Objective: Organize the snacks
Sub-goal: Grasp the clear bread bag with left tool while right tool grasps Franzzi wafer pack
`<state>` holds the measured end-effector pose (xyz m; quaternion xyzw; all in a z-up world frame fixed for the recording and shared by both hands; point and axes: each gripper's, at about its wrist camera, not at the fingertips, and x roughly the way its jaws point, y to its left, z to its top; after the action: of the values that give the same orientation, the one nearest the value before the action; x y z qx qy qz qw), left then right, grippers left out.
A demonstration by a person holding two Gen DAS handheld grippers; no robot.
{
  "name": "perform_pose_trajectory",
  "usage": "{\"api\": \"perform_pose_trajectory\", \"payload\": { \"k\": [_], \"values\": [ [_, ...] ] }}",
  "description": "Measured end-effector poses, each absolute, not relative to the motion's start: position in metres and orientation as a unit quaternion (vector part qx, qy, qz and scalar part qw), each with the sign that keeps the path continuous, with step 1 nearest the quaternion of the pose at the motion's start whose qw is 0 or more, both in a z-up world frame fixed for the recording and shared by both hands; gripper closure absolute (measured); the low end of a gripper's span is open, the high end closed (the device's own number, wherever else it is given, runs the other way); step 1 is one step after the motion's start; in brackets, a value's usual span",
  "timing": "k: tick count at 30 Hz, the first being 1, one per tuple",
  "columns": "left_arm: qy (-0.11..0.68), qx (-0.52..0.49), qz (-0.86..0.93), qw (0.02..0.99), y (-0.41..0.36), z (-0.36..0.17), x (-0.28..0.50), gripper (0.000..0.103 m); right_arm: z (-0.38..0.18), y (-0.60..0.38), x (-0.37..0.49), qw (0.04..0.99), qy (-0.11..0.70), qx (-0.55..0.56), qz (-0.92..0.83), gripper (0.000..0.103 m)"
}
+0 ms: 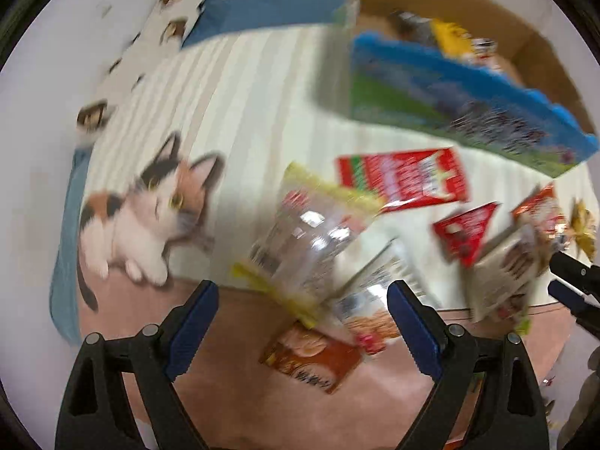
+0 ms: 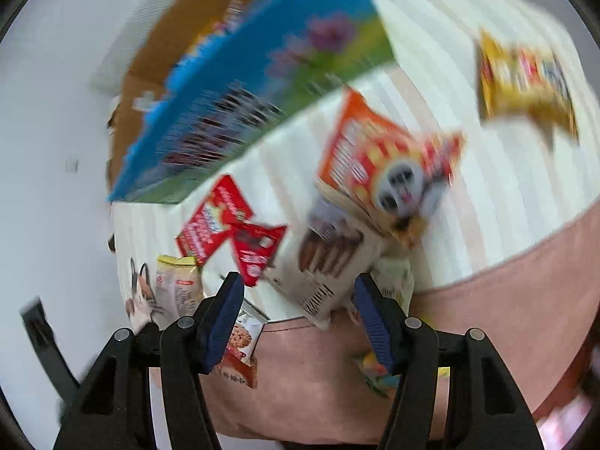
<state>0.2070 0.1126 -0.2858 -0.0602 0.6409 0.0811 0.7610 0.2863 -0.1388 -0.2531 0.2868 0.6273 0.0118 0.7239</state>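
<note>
Snack packets [image 1: 311, 247] crowd cardboard box [image 1: 540, 56].

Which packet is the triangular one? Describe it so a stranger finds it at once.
Start at the big blue-and-green box leaning on the cardboard carton. Below it on the striped cloth lies a flat red rectangular packet; the triangular red packet overlaps its corner, the only three-cornered one.

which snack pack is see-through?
The clear packet with yellow sealed ends, lying just ahead of the left gripper. You can see through its middle; the red packets and the orange-brown one are opaque printed packs.
</note>
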Motion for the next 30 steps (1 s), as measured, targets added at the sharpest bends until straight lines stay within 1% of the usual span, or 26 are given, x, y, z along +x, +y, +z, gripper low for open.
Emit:
{"api": "perform_pose_trajectory", "payload": {
  "k": [3,6,10,12,17,23,27,29,30],
  "values": [
    [0.650,-0.059,0.080,0.754,0.119,-0.300,0.208,0.011,-0.287,-0.136,0.284,0.696,0.643,0.319,-0.019,0.035],
    [0.657,-0.034,0.074,0.750,0.117,-0.310,0.218,0.011,-0.310,-0.128,0.288,0.684,0.641,0.347,-0.034,0.035],
    [0.666,0.019,0.063,0.743,0.108,-0.331,0.238,0.011,-0.318,-0.110,0.300,0.693,0.648,0.309,-0.064,0.035],
    [0.673,0.045,0.055,0.736,0.103,-0.345,0.248,0.011,-0.321,-0.101,0.306,0.699,0.654,0.280,-0.073,0.039],
    [0.684,0.079,0.042,0.724,0.093,-0.367,0.258,0.011,-0.324,-0.083,0.307,0.716,0.662,0.214,-0.055,0.041],
    [0.696,0.033,0.062,0.715,0.107,-0.381,0.266,0.011,-0.322,-0.055,0.303,0.722,0.682,0.115,-0.010,0.042],
    [0.698,-0.015,0.085,0.711,0.127,-0.382,0.272,0.011,-0.319,-0.024,0.298,0.729,0.684,0.008,0.024,0.042],
    [0.696,-0.040,0.087,0.711,0.137,-0.382,0.273,0.011,-0.322,-0.010,0.298,0.723,0.690,-0.025,0.034,0.040],
    [0.693,-0.044,0.089,0.714,0.139,-0.381,0.272,0.016,-0.325,-0.006,0.297,0.720,0.693,-0.019,0.033,0.036]
  ]
}}
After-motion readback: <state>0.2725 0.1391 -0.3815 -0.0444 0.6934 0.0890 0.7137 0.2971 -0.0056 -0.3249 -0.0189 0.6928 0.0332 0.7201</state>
